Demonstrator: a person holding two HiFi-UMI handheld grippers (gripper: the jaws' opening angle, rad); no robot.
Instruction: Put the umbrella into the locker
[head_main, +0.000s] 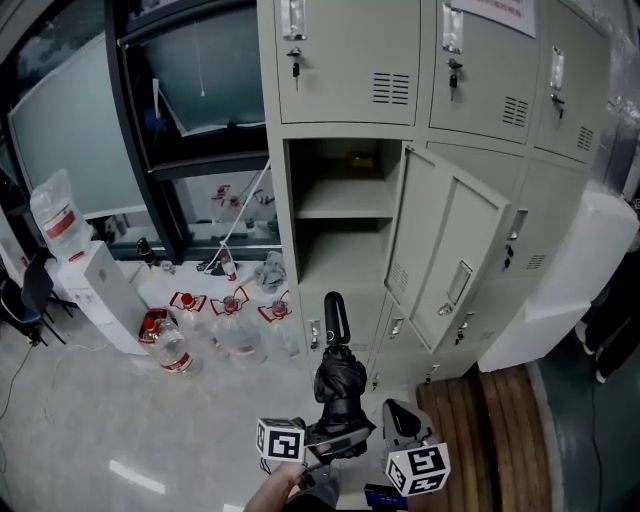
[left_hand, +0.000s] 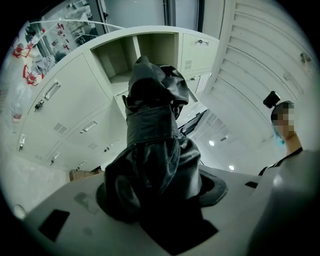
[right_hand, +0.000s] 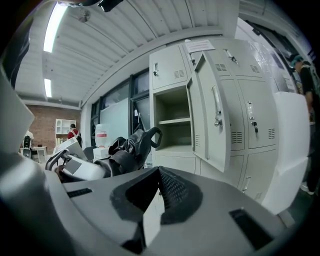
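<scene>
One folded black umbrella stands low at six o'clock in the head view. The left gripper is clamped around its bunched fabric, and its handle aims toward twelve o'clock at the open locker. It is probably light, with soft, slippery cloth over a stiff shaft, so a grip should bite through to the shaft. The right gripper, at four o'clock of it, has its jaws pressed together on nothing.

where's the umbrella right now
In the head view the umbrella is at bottom centre, held upright in the left gripper. The right gripper is just to its right and the open locker is ahead of it.
</scene>
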